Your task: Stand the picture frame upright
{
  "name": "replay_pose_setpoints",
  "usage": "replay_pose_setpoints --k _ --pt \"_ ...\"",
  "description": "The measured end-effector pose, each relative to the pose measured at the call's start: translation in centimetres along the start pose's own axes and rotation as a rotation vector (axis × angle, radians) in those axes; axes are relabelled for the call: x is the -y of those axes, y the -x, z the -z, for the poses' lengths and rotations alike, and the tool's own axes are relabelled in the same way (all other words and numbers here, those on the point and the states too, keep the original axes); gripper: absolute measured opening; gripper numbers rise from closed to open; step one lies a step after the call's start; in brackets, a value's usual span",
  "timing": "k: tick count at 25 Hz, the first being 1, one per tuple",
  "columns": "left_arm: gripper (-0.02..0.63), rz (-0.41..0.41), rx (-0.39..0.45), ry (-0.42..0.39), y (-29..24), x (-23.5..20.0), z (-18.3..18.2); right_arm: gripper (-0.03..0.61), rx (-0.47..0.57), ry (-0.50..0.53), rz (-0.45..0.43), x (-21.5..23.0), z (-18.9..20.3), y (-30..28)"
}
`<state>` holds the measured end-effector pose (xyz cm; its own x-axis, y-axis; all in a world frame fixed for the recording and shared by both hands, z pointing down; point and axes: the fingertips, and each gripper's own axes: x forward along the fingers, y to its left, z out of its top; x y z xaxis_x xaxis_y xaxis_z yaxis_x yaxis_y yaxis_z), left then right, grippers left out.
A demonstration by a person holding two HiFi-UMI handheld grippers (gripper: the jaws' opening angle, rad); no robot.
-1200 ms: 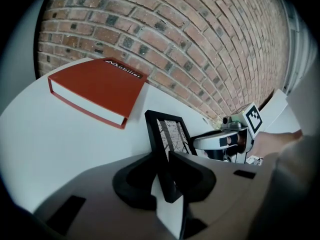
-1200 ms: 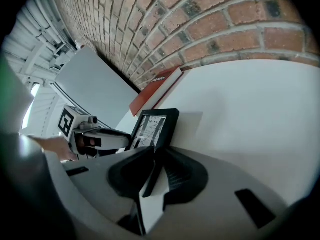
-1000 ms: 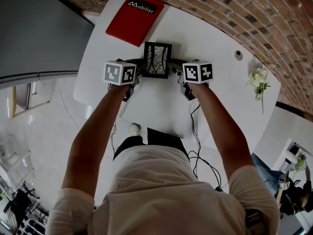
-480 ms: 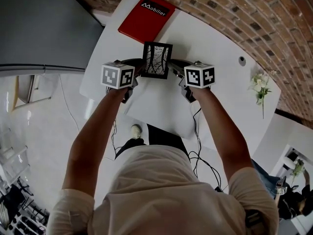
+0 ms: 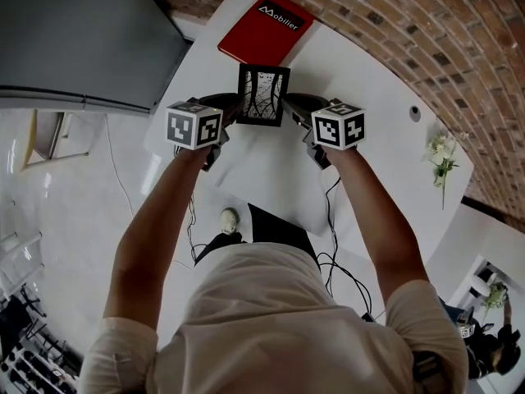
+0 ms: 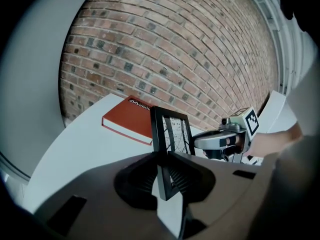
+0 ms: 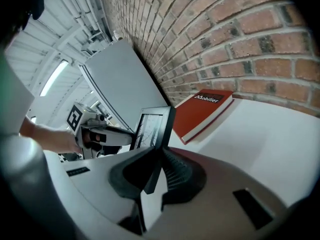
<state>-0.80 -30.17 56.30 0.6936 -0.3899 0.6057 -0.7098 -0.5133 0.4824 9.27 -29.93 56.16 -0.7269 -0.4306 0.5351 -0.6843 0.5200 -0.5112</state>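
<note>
Left gripper (image 5: 229, 107), jaws just closing tighter, and right gripper (image 5: 296, 103) clench the picture frame (image 5: 263, 95) before red book (image 5: 266, 29)

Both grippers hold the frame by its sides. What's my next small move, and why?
Probably lower it until its bottom edge meets the table, keeping both grips. The picture frame looks nearly upright but off the surface, pinched at its sides by the right gripper and the left gripper, whose jaws have just been closing on it.
</note>
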Motion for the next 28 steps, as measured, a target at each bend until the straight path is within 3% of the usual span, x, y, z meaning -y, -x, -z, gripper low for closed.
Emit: replay_pose_setpoints --k 17,28 --pt "0.051 -0.051 0.044 -0.131 0.8 -1.2 -2.3 0.040 0.051 0.293 0.016 -0.6 -2.8 -0.8" --pt "0.046 -0.105 0.045 -0.266 0.2 -1.5 -3.4 0.032 0.068 0.524 0.093 0.2 -3.6 -1.2"
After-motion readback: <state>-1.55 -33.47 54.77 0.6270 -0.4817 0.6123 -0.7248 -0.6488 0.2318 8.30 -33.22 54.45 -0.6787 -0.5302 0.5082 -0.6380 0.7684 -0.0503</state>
